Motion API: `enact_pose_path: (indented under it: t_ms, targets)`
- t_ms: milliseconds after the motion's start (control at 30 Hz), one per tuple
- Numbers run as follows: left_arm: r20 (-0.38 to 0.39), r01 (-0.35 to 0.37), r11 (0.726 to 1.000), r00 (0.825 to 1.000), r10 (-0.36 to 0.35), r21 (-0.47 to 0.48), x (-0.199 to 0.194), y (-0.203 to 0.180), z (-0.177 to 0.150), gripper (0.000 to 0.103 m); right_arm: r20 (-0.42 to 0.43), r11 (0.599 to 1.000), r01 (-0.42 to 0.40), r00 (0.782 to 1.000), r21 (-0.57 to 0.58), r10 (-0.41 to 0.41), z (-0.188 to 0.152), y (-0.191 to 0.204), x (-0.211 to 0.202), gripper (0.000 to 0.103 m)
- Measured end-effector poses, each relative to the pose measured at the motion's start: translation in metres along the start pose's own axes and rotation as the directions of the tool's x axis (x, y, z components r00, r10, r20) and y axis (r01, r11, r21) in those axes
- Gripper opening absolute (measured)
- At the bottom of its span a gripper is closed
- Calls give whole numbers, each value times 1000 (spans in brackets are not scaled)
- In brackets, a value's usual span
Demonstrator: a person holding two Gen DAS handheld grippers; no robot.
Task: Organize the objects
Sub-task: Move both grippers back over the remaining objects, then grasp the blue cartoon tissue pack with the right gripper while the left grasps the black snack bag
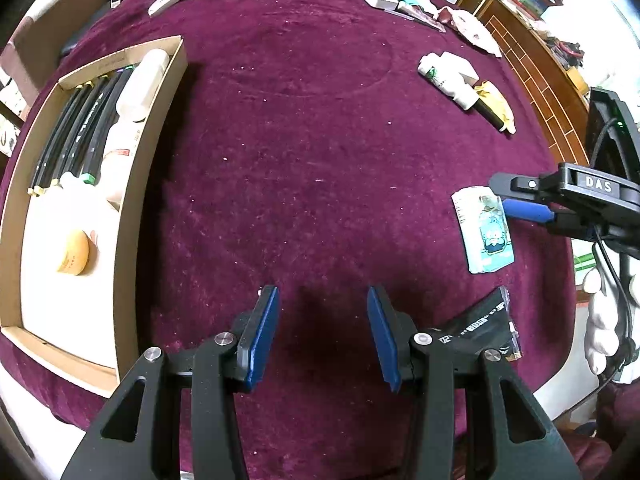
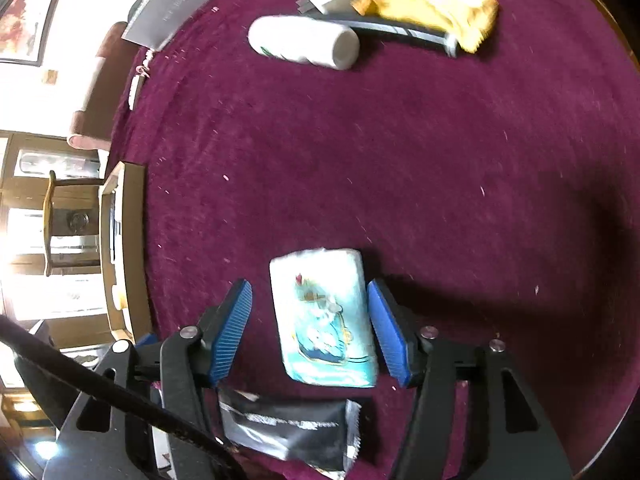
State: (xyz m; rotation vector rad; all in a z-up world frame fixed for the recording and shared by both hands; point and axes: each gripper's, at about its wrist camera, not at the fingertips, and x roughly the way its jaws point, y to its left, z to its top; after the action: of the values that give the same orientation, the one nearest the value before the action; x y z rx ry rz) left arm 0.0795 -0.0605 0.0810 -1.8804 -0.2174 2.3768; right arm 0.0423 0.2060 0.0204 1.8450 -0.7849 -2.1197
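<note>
Bare cloth (image 1: 320, 160) spans between box (image 1: 160, 128) and scattered bottle (image 1: 448, 80).

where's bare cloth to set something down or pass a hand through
Free: the wide middle of the maroon cloth, between the cardboard tray and the tissue pack. Crowded: the far right, around the white bottle and yellow packet.

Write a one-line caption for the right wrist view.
Right gripper open around a tissue pack on the maroon tablecloth.

Heavy fisheye bending at the edges, window glare blowing out the left of the right wrist view — soft blur there, dark shadows beneath both jaws.
</note>
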Motion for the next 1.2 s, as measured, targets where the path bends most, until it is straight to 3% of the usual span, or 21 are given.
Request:
enact_pose_path:
  t_ms: [200,400,567,767,1000,1067,1133,1200]
  targets:
    - [-7,15,1000,1000,-15,0,5,-2,-2,40,33,997,71,997,-11,-71,-13,-10,-16,59]
    - [0,37,999,999,-37,24,3,-9,-5,40,3,996,87,996,1,-87,-23,-14,-7,59]
    - [3,41,998,999,-41,37,-1,-11,-13,40,-16,994,101,995,-52,-102,-25,3,6,59]
    - [10,38,999,999,-38,21,-4,-8,-21,40,-8,962,206,977,-181,-211,-27,36,25,59]
    - [1,72,992,997,-73,108,-3,-32,-22,40,-4,942,264,963,-206,-270,-23,48,34,67]
    - [-8,84,986,996,-83,142,-2,-41,-22,40,-2,933,280,958,-225,-288,-22,48,34,64]
    - [-17,94,979,996,-92,182,1,-53,-22,40,6,917,314,947,-248,-322,-22,48,33,48]
    - [-31,100,967,995,-95,234,4,-66,-22,40,6,916,320,944,-242,-329,-22,39,27,48]
